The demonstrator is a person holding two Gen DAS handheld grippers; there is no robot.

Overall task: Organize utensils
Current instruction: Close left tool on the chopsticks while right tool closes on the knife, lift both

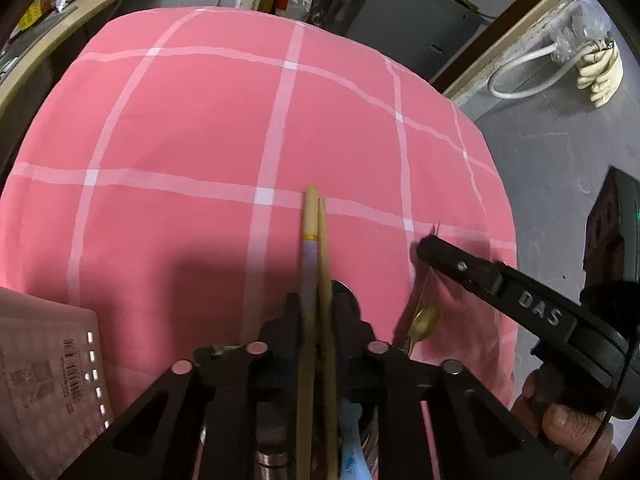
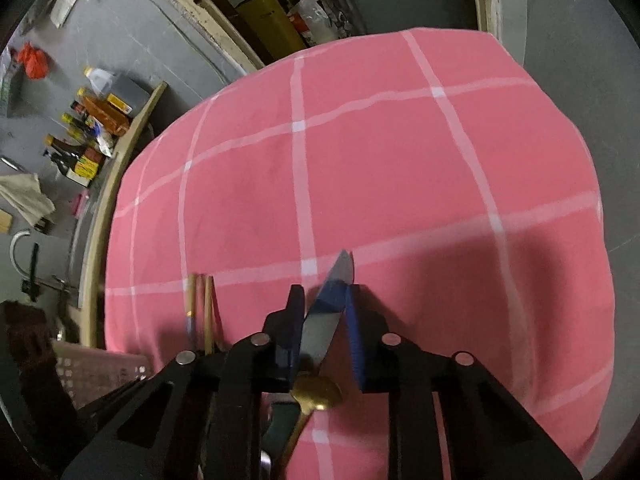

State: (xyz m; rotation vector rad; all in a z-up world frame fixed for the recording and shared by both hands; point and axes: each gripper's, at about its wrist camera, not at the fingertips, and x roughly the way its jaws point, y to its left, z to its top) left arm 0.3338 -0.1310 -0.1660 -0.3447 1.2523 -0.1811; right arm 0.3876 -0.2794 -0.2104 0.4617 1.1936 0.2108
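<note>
While the left gripper (image 1: 316, 312) pinches the chopsticks (image 1: 314, 248) above the pink surface (image 1: 200, 120) and the right gripper (image 2: 324, 312) stands spread around the knife (image 2: 334, 292), each should stay level en route to the basket (image 1: 44, 380).

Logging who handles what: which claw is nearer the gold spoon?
Right. The right claw is directly over the gold spoon; the left claw sits beside it, shut on the chopsticks.

Pink checked cloth (image 1: 200, 120); bottles (image 2: 86, 132), perhaps sauces, beyond.
</note>
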